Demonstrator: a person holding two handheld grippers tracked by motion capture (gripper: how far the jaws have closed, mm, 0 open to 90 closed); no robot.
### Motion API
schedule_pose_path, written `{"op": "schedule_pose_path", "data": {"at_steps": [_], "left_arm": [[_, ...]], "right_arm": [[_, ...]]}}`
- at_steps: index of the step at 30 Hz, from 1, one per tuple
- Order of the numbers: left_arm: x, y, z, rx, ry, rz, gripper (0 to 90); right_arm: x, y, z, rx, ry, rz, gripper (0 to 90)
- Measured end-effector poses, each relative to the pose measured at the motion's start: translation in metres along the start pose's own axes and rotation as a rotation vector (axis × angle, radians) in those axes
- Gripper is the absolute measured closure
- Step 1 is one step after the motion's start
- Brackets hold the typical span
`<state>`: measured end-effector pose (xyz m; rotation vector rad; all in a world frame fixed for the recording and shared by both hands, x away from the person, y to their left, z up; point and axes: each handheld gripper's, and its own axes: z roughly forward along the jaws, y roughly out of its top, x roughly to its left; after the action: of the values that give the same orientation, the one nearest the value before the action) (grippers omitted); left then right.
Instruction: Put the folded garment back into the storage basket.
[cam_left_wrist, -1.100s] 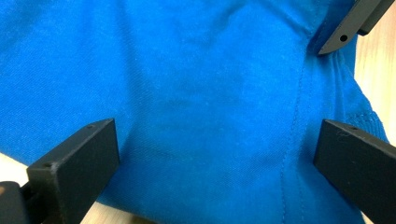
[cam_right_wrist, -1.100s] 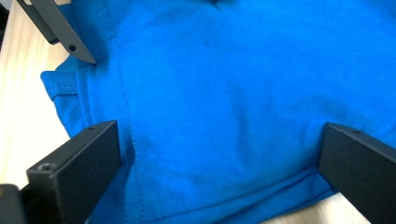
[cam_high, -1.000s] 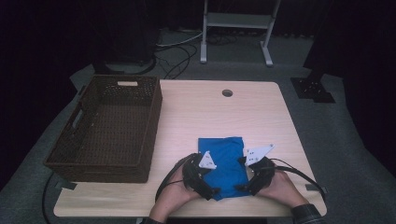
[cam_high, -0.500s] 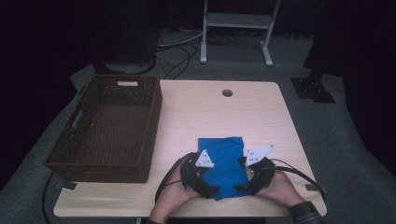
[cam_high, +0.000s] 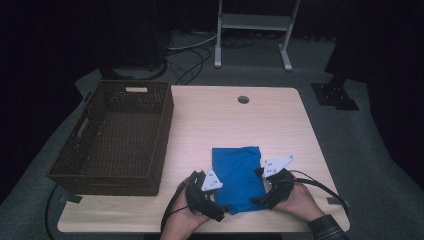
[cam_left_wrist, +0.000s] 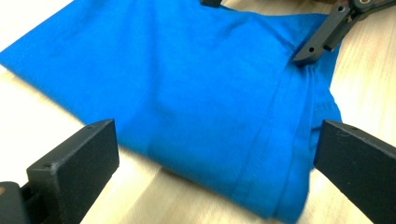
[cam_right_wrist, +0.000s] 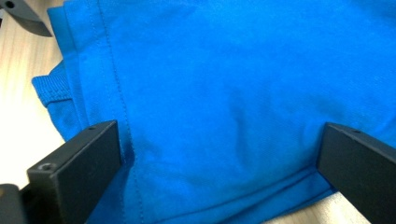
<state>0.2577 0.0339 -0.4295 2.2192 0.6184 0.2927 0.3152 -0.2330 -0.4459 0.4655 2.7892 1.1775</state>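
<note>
Woven dark brown wicker forms a rectangular basket (cam_high: 112, 135) at the left of a pale wooden table (cam_high: 210, 120), seen from the high view. To its right, near the table's front edge, lies a folded blue cloth (cam_high: 238, 176), flat on the wood and well apart from the basket.

The left gripper (cam_high: 216, 210) sits at the cloth's near left corner, held in a person's left hand (cam_high: 181, 220). In the left gripper view its black jaws stand wide apart, with the cloth (cam_left_wrist: 196, 98) spread between and beyond them; neither jaw pinches the fabric. The right gripper (cam_high: 259, 199) rests at the cloth's near right edge, in the right hand (cam_high: 300, 202). In the right gripper view its jaws are also spread wide over the cloth (cam_right_wrist: 233, 93), whose stitched hem runs down the left side.

Compared with the picture from a second ago, the cloth looks much the same in place and shape, and both grippers have stayed at its near corners. The left gripper has shifted slightly towards the front edge.

From above, the near edge of the cloth is partly hidden behind the grippers. Whether the jaw tips touch the fabric or hover just over it cannot be told. The person's forearms are cut off at the bottom of the high view.
</note>
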Motion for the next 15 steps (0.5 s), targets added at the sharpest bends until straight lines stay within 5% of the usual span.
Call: {"op": "schedule_pose_path", "data": {"at_steps": [9, 15], "left_arm": [[-0.013, -0.012, 0.001, 0.027, 0.039, -0.009, 0.0], [-0.009, -0.015, 0.004, 0.064, 0.074, -0.01, 0.0]], "right_arm": [[-0.001, 0.001, 0.001, -0.003, -0.012, 0.007, 0.0], [-0.003, 0.002, 0.001, -0.006, -0.013, 0.018, 0.0]]}}
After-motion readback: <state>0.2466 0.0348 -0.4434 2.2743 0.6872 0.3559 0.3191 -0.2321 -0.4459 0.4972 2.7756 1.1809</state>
